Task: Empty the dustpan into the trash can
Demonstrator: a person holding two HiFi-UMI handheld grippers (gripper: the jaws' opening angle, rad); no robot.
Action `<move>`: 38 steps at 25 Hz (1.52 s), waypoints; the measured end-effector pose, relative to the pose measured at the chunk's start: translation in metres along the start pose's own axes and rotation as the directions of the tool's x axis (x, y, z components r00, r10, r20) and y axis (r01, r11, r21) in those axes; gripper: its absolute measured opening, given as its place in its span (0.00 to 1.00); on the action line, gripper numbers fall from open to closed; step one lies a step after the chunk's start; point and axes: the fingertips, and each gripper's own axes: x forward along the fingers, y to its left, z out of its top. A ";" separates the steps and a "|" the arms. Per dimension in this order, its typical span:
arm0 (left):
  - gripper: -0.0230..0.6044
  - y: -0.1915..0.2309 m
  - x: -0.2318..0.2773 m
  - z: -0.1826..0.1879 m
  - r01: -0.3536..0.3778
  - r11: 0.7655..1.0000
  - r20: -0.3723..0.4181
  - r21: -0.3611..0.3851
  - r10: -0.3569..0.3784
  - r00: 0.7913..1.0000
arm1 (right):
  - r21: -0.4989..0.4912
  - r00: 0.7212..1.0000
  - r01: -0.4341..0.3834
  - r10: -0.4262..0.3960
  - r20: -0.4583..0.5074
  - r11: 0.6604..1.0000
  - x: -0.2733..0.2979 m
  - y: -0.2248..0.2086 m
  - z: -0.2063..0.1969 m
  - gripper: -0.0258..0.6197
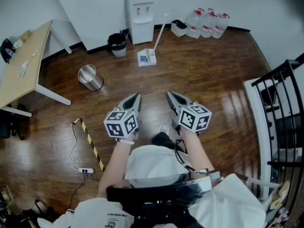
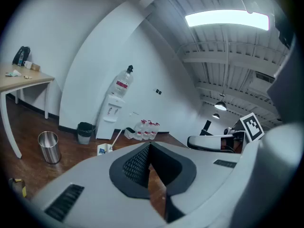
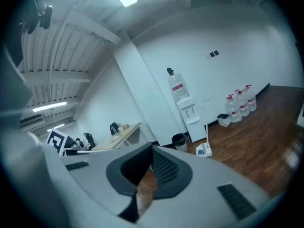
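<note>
Dustpan point(image 1: 147, 57) untouched, on the floor point(image 1: 199, 70) by the water dispenser point(image 1: 141, 13).
Stands with handle leaning right; steel trash can point(image 1: 90, 77) well to its left, black bin point(image 1: 117, 44) nearer. Left gripper point(image 1: 137, 97) and right gripper point(image 1: 169, 94) side by side, well short of it, fingers pressed together, holding nothing.

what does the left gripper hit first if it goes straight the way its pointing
Probably the bare wooden floor, short of the dustpan: the left gripper tilts slightly down and nothing stands nearer in its line. Depth is hard to judge.
</note>
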 end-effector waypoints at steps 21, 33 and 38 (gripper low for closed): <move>0.03 -0.009 0.099 0.025 -0.008 1.000 -0.027 0.029 0.009 1.000 | 0.041 0.997 -0.004 0.001 0.081 0.999 0.026 -0.090 0.056 0.06; 0.03 -0.028 0.195 0.058 -0.039 0.998 -0.027 0.054 0.040 0.999 | 0.016 0.992 -0.016 0.014 0.122 1.000 0.044 -0.176 0.119 0.18; 0.03 -0.023 0.227 0.078 -0.043 0.997 -0.025 0.062 0.045 0.999 | 0.004 0.994 0.008 -0.008 0.111 1.000 0.069 -0.200 0.139 0.24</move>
